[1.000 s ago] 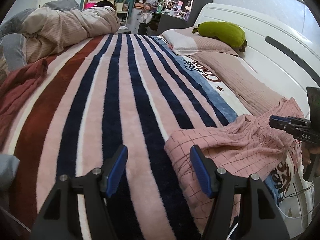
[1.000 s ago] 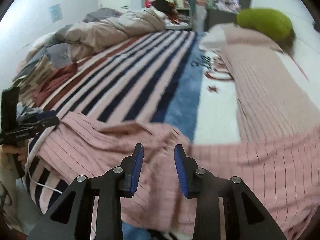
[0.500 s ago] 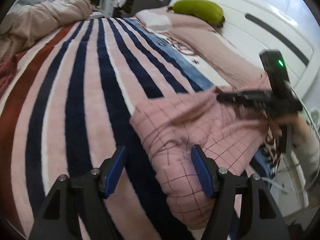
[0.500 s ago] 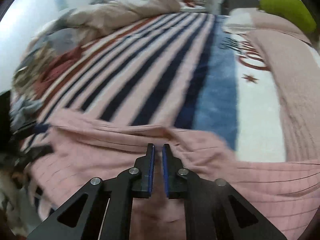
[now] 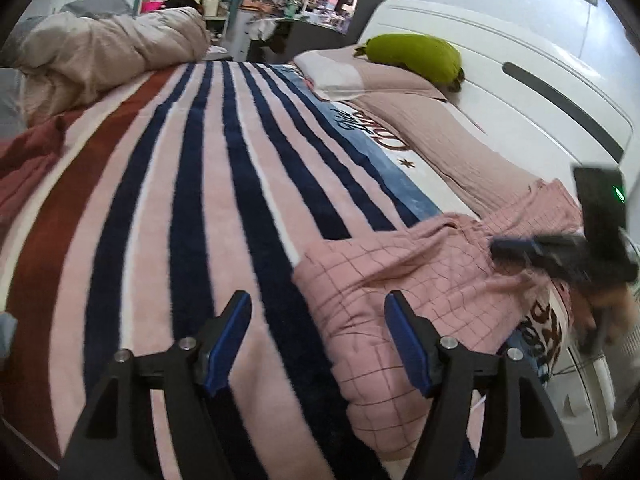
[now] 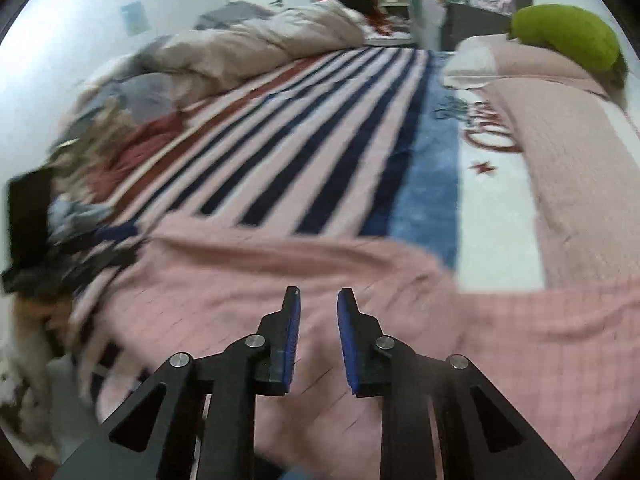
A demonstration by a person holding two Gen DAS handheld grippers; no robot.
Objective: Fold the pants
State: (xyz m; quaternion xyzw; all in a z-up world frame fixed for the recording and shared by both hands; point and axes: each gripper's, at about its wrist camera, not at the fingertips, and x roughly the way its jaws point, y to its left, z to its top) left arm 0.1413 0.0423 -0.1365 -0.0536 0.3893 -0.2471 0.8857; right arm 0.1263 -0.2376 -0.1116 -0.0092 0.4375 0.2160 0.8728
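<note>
A: Where are our pants (image 5: 404,280) now?

B: They lie in a bumpy heap at the near edge of the bed (image 5: 168,184), on the stripy blanket (image 6: 320,128), near the corner by the white headboard (image 5: 520,80). They are pink with thin dark lines.

A: What are our tongs doing?

B: Our left tongs (image 5: 318,344) are wide and hold nothing. The end of the pants lies between and under them. Our right tongs (image 6: 318,320) hang over the middle of the pants. They are narrow and opening, with no cloth pinched in them.

A: So what should we do to get it right?

B: We think the pants need to be flat first. We should each grab one edge, not the thick bumps. Pinch only a bit of cloth, and not the blanket under it. Then pull gently apart so the bumps go away.

A: Anything to keep away from?

B: The pink cover (image 6: 568,152) beside the pants looks alike, so we should not grab that.
</note>
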